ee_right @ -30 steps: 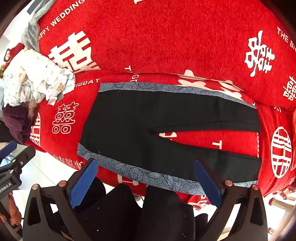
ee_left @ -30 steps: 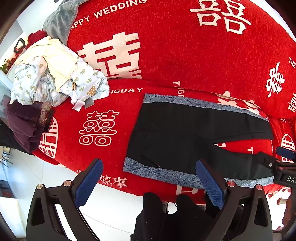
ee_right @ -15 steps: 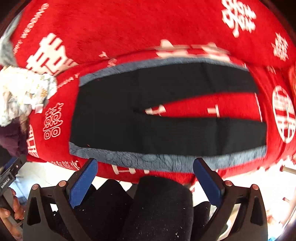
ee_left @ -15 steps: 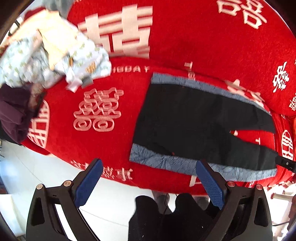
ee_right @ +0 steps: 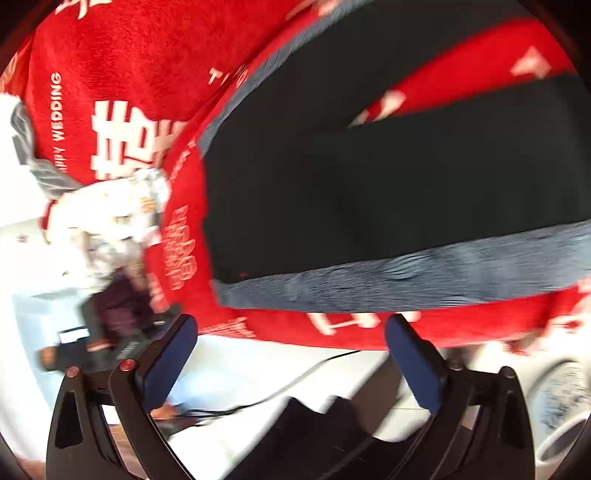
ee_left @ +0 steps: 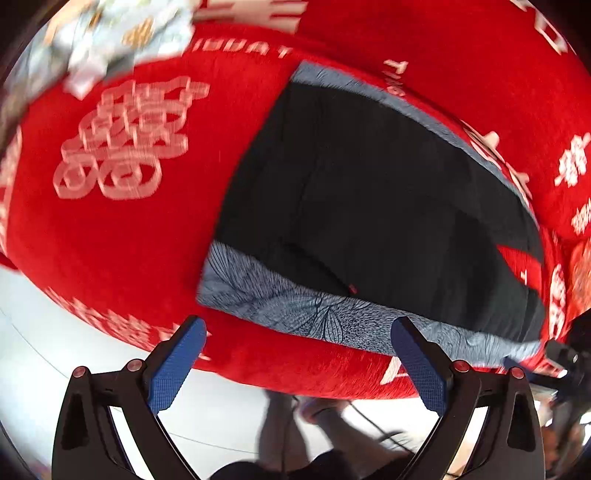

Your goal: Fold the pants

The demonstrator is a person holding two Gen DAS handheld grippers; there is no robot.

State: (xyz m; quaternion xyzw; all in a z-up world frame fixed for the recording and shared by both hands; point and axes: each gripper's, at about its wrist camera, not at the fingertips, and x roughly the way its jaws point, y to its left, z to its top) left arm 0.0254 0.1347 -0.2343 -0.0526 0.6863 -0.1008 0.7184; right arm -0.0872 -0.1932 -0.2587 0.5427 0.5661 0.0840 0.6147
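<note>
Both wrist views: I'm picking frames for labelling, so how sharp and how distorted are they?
Left wrist view: motion-blurred, worst at the clothes pile; the pants' patterned grey stripe stays fairly readable; fisheye bulges the red cover. Right wrist view: smeared more heavily and tilted, the stripe streaked.

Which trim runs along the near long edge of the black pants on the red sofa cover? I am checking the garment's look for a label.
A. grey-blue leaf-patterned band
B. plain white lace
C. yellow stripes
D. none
A: the black pants on the red sofa cover carry a grey-blue leaf-patterned band along the near edge.
</note>
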